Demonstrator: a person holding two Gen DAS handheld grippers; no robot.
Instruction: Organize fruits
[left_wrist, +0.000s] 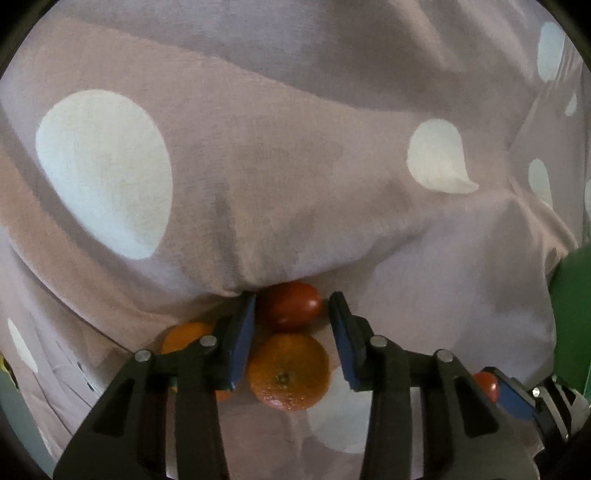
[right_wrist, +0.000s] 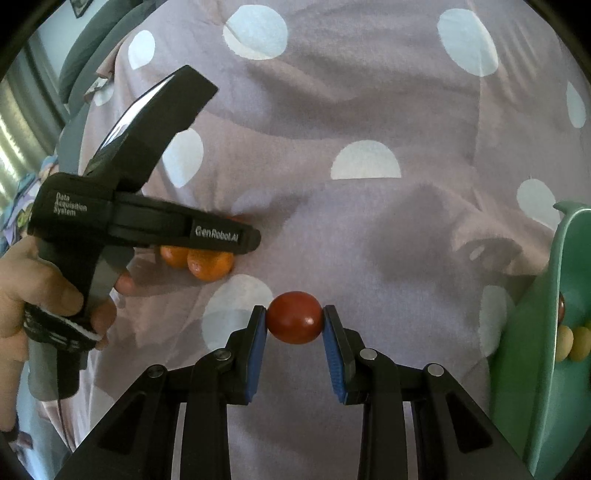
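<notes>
Cloth (right_wrist: 369, 229), lilac with pale dots, covers the whole surface and lies in soft folds, and that is my first worry: fruit on it can roll the moment I nudge it. To the right of the cloth's centre stands my green bowl (right_wrist: 535, 332), already holding a few small fruits; its rim is high enough that I could clip it and knock my load free. My left gripper (left_wrist: 291, 332) hangs with its jaws apart around nothing, over a cluster near the cloth's middle: two oranges (left_wrist: 290, 373) and a red plum (left_wrist: 290, 310) tucked against a fold. Closing carelessly there could catch fabric or push the neighbours away. My right gripper (right_wrist: 294, 321) is clamped on a second red plum (right_wrist: 294, 322), held only at the pad tips, so a jolt could pop it out
</notes>
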